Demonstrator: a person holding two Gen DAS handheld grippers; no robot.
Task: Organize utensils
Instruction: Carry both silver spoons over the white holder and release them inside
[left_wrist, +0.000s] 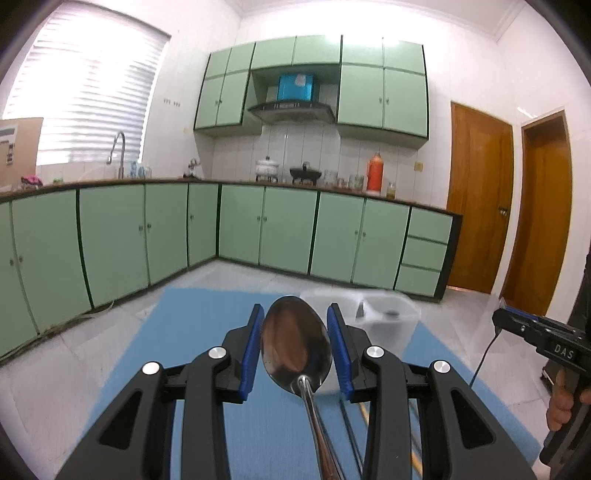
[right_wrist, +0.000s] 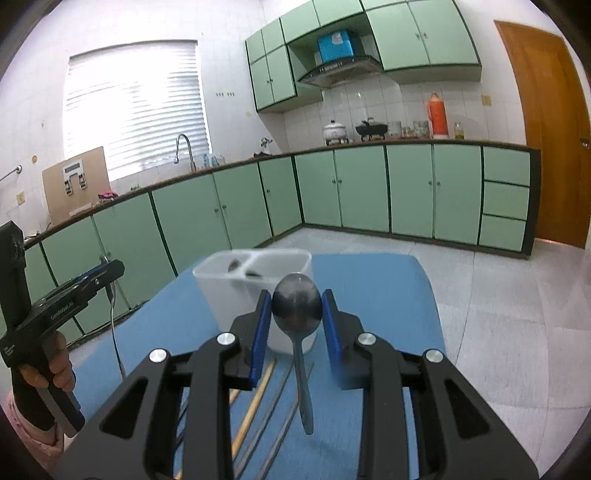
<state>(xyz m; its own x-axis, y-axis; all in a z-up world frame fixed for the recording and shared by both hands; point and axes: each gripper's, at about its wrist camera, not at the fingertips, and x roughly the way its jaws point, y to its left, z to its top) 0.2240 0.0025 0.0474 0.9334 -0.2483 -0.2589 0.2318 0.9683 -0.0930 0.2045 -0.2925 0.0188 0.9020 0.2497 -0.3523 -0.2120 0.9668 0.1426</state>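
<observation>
My left gripper (left_wrist: 295, 343) is shut on a shiny steel spoon (left_wrist: 295, 347), bowl up between the blue pads, above the blue mat (left_wrist: 184, 350). My right gripper (right_wrist: 297, 325) is shut on a second, duller spoon (right_wrist: 297, 306), bowl up, handle hanging down. A translucent white two-compartment utensil holder (right_wrist: 258, 291) stands on the mat just beyond both grippers; it also shows in the left wrist view (left_wrist: 388, 317). Dark utensil tips show inside it. Chopsticks (right_wrist: 255, 402) lie on the mat under the right gripper.
The blue mat (right_wrist: 369, 280) covers a table that ends at its far edge, with tiled floor beyond. Green kitchen cabinets (left_wrist: 258, 229) line the walls. The other hand-held gripper shows at each view's side: right (left_wrist: 535, 332), left (right_wrist: 66, 299).
</observation>
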